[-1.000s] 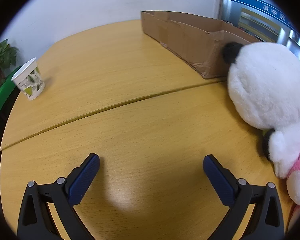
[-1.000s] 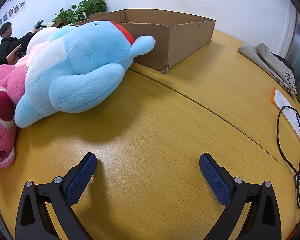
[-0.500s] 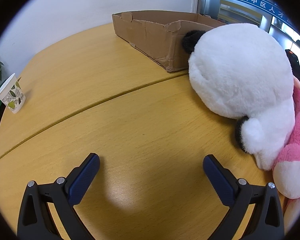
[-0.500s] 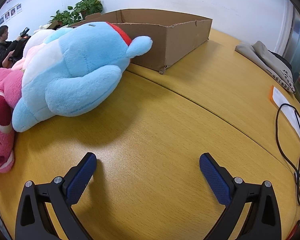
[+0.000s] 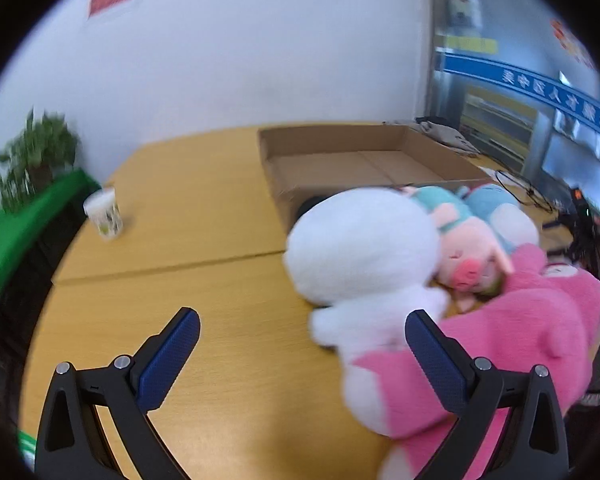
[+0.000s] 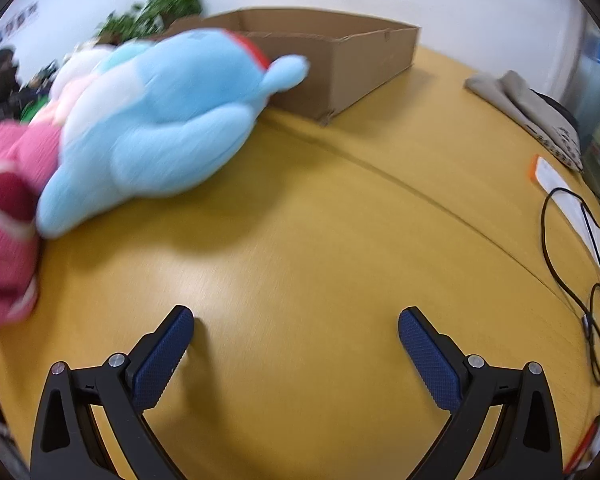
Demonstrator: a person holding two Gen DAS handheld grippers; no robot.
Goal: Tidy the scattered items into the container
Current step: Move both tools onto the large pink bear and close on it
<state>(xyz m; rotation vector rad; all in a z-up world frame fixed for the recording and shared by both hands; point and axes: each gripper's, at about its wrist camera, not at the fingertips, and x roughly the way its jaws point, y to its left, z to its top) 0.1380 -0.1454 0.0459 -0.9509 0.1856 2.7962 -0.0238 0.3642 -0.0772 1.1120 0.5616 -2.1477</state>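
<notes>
On the yellow wooden tabletop (image 6: 320,248) a heap of soft toys lies beside a shallow brown cardboard box (image 5: 364,164), whose inside shows only bare cardboard in the left wrist view. The left gripper (image 5: 302,336) hangs low over the wood, angled forward and toward the heap, its jaws spread wide with nothing between them; its right blue-padded finger sits in front of the fuzzy pink plush toy (image 5: 512,328) and just beside the round white plush toy (image 5: 360,256), though blur leaves it unclear whether it touches either. A small pink pig plush (image 5: 468,256) is wedged between the white toy and the pink one, with a pale blue plush behind it. The right gripper (image 6: 296,336) is likewise held low over bare wood, pointing ahead, jaws wide apart and holding nothing. Ahead and to its left lies the big light-blue plush toy (image 6: 160,120), resting on the table with one end against the box wall. A patterned paper cup (image 5: 104,216) stands well apart to the left, and a black cable (image 6: 572,248) trails along the right edge beside a folded grey cloth (image 6: 532,108).
</notes>
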